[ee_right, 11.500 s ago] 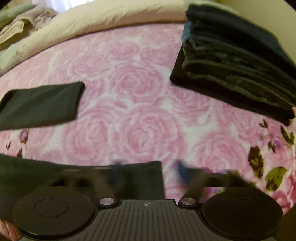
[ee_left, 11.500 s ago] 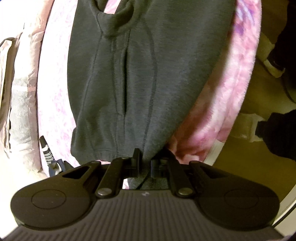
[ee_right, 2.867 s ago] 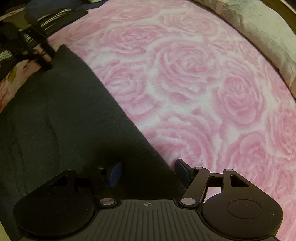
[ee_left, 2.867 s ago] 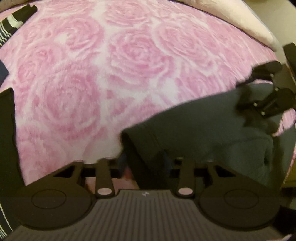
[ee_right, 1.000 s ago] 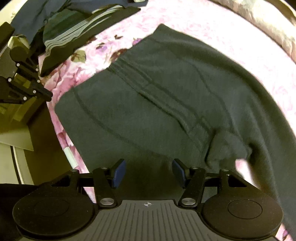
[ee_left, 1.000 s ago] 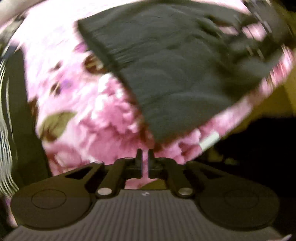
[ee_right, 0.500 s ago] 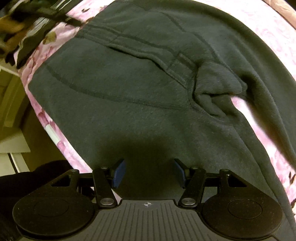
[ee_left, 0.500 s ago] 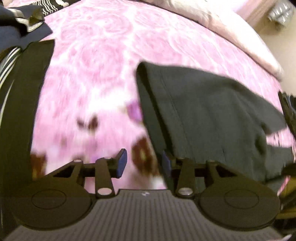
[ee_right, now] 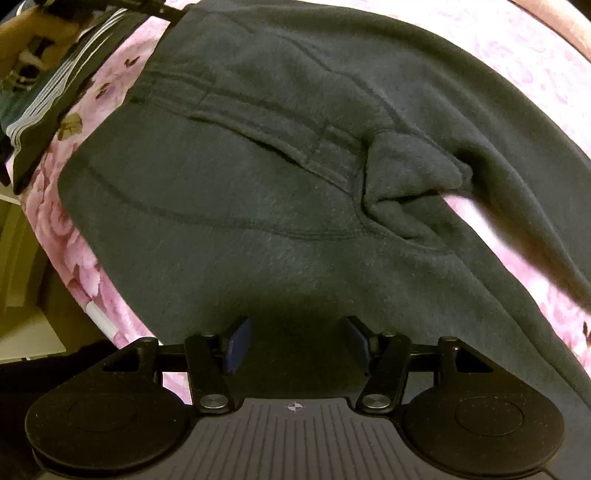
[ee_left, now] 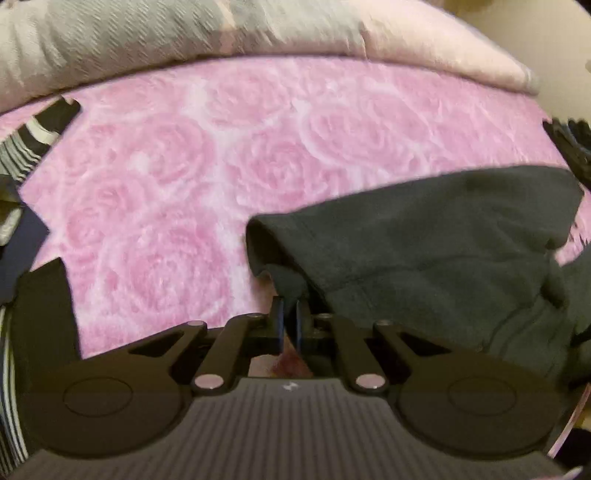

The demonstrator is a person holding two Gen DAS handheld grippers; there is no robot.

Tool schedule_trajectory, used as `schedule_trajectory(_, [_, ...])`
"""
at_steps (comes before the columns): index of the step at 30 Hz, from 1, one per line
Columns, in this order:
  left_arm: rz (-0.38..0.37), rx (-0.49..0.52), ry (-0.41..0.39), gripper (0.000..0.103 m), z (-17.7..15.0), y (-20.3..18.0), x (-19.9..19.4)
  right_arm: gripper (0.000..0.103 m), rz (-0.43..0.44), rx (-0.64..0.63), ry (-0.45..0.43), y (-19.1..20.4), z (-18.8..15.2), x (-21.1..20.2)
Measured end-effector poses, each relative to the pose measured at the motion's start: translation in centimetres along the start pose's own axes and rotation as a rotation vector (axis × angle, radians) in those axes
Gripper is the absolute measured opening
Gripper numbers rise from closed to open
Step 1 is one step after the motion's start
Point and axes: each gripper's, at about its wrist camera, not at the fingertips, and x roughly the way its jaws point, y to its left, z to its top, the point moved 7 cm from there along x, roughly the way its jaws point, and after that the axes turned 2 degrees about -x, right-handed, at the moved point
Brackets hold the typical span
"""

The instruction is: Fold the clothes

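Dark grey sweatpants (ee_right: 280,206) lie spread on the pink rose bedspread (ee_left: 229,155), near the bed's edge. My left gripper (ee_left: 290,317) is shut on a folded edge of the sweatpants (ee_left: 424,236), and the fabric rises from its fingertips and runs off to the right. Over the sweatpants' near part hovers my right gripper (ee_right: 297,341), open, its blue pads (ee_right: 236,345) wide apart with dark fabric showing between them. A crumpled fold (ee_right: 410,177) sits at the crotch, where the two legs part.
Striped dark clothes (ee_left: 33,147) lie at the left, also seen as striped clothes (ee_right: 55,96) beyond the sweatpants. A pale folded blanket (ee_left: 184,33) bounds the far side. A hand (ee_right: 40,33) shows at top left. The bed edge and floor (ee_right: 18,266) are at left.
My left gripper was open beside the sweatpants' edge and has now shut on it. The right gripper stayed open and came slightly closer to the fabric.
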Motion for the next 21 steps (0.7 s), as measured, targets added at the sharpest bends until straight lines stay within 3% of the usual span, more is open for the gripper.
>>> schedule_trajectory(2, [-0.012,-0.013,0.034,0.006,-0.7,0.2,0.3,0.059,0.002,0.009,0.003,-0.1,0.3,0.2])
schedule_trajectory(4, [-0.006,-0.094,0.039,0.006,-2.6,0.8,-0.9,0.059,0.005,0.009,-0.001,0.0,0.5,0.1])
schedule_trajectory(7, [0.002,-0.214,0.048,0.015,-5.4,1.5,-2.8,0.059,0.010,-0.006,-0.002,0.1,0.8,0.0])
schedule_trajectory(10, [-0.042,-0.297,0.081,0.020,-9.6,-0.2,-5.6,0.059,0.020,-0.009,0.001,0.2,1.1,0.1])
schedule_trajectory(12, [-0.088,-0.337,0.118,0.035,-11.8,-2.0,-6.0,0.059,0.026,-0.017,-0.004,0.4,1.3,0.2])
schedule_trajectory(14, [-0.135,-0.377,0.154,0.041,-14.0,-3.8,-6.5,0.059,0.020,-0.026,-0.011,0.5,1.5,0.3])
schedule_trajectory(17, [-0.203,-0.435,0.208,0.038,-17.2,-6.5,-7.2,0.059,-0.004,-0.032,-0.027,0.4,1.9,0.2])
schedule_trajectory(19, [-0.183,-0.417,0.247,0.020,-17.9,-7.6,-6.3,0.059,-0.009,-0.034,-0.036,0.3,2.0,0.0])
schedule_trajectory(21, [-0.145,-0.380,0.265,0.015,-18.2,-8.1,-6.1,0.059,-0.015,-0.036,-0.043,0.1,1.8,-0.1])
